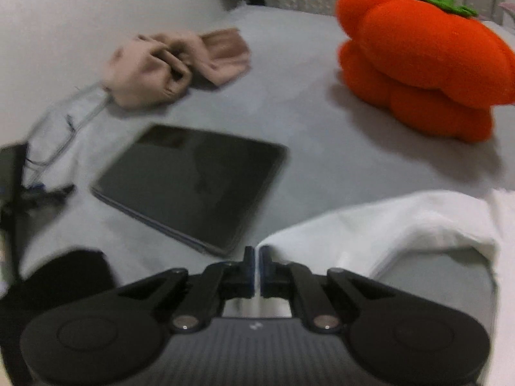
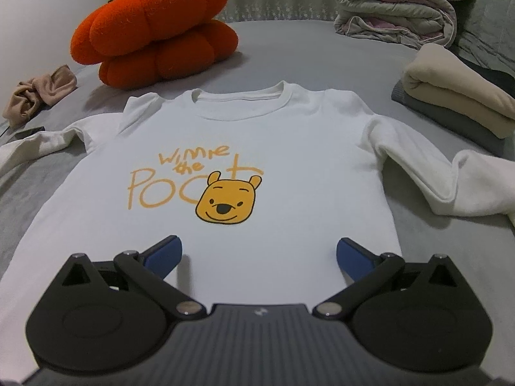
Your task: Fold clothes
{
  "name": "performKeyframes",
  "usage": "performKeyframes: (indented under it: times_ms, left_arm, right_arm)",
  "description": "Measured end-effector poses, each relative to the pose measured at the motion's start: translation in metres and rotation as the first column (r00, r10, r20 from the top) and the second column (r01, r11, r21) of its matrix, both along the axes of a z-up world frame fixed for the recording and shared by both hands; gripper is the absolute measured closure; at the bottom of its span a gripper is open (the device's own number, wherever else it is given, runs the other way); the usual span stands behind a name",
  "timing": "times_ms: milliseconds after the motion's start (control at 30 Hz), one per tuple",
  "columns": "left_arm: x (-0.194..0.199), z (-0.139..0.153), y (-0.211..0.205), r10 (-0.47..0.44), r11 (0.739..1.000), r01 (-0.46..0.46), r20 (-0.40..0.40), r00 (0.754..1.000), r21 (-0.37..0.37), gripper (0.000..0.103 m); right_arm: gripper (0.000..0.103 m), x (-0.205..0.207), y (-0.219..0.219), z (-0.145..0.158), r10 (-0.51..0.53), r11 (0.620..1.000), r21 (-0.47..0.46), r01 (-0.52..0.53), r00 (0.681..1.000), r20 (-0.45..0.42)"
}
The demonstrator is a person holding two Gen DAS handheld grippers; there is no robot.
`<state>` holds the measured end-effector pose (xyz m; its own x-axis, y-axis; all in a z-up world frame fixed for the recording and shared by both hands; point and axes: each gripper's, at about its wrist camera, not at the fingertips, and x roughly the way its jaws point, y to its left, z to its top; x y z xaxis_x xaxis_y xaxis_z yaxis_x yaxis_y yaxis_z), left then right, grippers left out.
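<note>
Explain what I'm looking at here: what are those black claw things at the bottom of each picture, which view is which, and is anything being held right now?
They are hand-held two-finger grippers, each carrying its own camera. The left wrist view shows the left gripper shut on the white sleeve, with a dark tablet, a tan cloth and an orange pumpkin cushion on the grey bed. The right wrist view shows the right gripper open and empty above the white shirt, spread flat with its print up. Folded clothes lie to its right.

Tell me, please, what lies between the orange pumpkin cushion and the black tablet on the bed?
Nothing: in the left wrist view, only bare grey sheet separates the pumpkin cushion from the tablet.
</note>
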<state>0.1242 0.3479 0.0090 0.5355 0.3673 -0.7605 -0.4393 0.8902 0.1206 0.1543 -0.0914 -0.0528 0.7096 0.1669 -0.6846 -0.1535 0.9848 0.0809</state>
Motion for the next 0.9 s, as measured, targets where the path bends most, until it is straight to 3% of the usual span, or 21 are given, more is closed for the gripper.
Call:
performKeyframes:
  times_ms: [200, 300, 367, 467, 633, 767, 833, 900]
  left_arm:
    - [0.017, -0.007, 0.026, 0.070, 0.997, -0.072, 0.055, 0.996, 0.036, 0.101]
    - [0.021, -0.010, 0.032, 0.075, 0.997, -0.078, 0.096, 0.993, 0.029, 0.100]
    - [0.023, -0.009, 0.032, 0.075, 0.995, -0.082, 0.108, 0.991, 0.062, 0.101]
    - [0.029, -0.007, 0.035, 0.084, 0.988, -0.097, 0.117, 0.990, 0.116, 0.103]
    - [0.033, -0.002, 0.055, 0.141, 0.983, -0.154, 0.125, 0.982, 0.099, 0.103]
    - [0.025, -0.005, 0.061, 0.132, 0.991, -0.128, 0.118, 0.984, -0.038, 0.090]
    - [0.022, -0.008, 0.058, 0.114, 0.993, -0.108, 0.110, 0.987, -0.055, 0.063]
    - [0.017, -0.011, 0.055, 0.106, 0.994, -0.101, 0.111, 0.988, -0.051, 0.058]
  right_arm:
    - [0.000, 0.000, 0.005, -0.001, 0.017, 0.999, -0.034, -0.016, 0.999, 0.036]
    - [0.000, -0.003, 0.008, 0.004, 0.048, 0.998, -0.041, -0.045, 0.996, 0.075]
    - [0.000, -0.004, 0.010, 0.006, 0.065, 0.997, -0.047, -0.060, 0.993, 0.097]
    - [0.000, -0.003, 0.013, 0.006, 0.083, 0.996, -0.039, -0.079, 0.992, 0.099]
    - [0.000, -0.001, 0.018, -0.001, 0.096, 0.994, -0.056, -0.092, 0.992, 0.080]
    - [0.000, 0.000, 0.018, -0.003, 0.095, 0.994, -0.058, -0.091, 0.993, 0.074]
    - [0.000, 0.000, 0.018, -0.002, 0.095, 0.994, -0.056, -0.091, 0.993, 0.075]
    - [0.000, 0.000, 0.017, -0.002, 0.095, 0.994, -0.054, -0.091, 0.993, 0.076]
